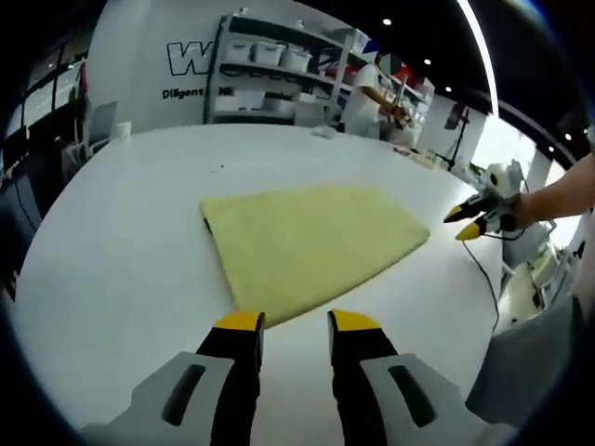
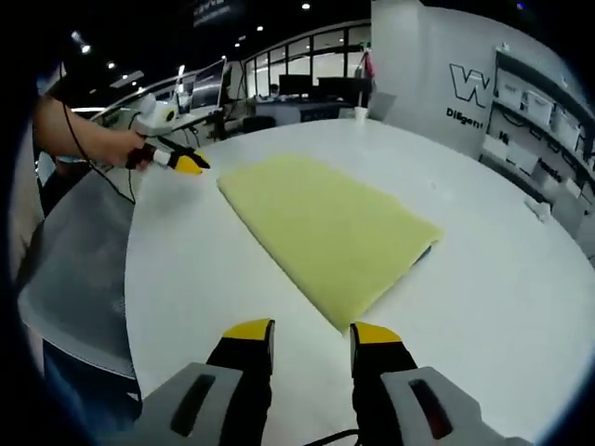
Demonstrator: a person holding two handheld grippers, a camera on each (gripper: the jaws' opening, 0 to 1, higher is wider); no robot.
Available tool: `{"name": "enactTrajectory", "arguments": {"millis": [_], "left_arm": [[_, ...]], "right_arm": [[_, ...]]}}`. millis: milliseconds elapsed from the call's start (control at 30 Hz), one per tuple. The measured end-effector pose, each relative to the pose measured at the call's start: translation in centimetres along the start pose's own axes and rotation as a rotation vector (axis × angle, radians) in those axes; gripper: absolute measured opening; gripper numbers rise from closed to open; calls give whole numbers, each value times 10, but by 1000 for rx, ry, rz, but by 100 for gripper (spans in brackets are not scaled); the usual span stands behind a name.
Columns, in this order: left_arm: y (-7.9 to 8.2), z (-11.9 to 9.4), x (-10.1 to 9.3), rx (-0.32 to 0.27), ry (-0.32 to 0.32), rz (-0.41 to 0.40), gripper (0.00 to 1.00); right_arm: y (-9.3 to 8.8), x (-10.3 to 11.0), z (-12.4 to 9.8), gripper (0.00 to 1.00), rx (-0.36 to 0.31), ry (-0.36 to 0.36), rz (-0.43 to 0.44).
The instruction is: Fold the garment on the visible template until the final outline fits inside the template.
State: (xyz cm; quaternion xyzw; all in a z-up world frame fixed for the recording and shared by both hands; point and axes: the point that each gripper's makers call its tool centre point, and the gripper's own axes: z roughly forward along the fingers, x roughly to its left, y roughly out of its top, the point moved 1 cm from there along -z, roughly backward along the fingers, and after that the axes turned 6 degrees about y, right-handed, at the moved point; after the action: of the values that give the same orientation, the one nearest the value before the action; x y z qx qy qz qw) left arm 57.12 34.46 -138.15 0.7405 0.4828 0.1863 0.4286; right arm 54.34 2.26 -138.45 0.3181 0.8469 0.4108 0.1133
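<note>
A pale yellow folded garment lies flat on the white table; in the right gripper view the garment stretches away from me. A thin dark sliver peeks from under its right corner. My left gripper hovers just short of the garment's near corner, open, nothing between its yellow-tipped jaws. My right gripper is likewise open and empty near the cloth's near corner. Each one appears in the other's view, held by a hand beside the garment: the right gripper, the left gripper.
Shelves with white bins stand beyond the table's far edge, and a person works there. A grey-clothed arm and body sit along the table's edge. Desks and monitors fill the room behind.
</note>
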Motion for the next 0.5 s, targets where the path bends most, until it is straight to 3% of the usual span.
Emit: {"name": "enactTrajectory", "arguments": {"millis": [100,367,500], "left_arm": [[2,-12,-8,-42,19,-40,48],[0,-38,-22,-69,26,-39,70],[-6,-48,-27,-53,45,-40,82]], "right_arm": [[5,14,-7,39,-41,-28,28],[11,36,-22,66,-122,-88,125],[14,46,-33,79,-155,-114,161]]}}
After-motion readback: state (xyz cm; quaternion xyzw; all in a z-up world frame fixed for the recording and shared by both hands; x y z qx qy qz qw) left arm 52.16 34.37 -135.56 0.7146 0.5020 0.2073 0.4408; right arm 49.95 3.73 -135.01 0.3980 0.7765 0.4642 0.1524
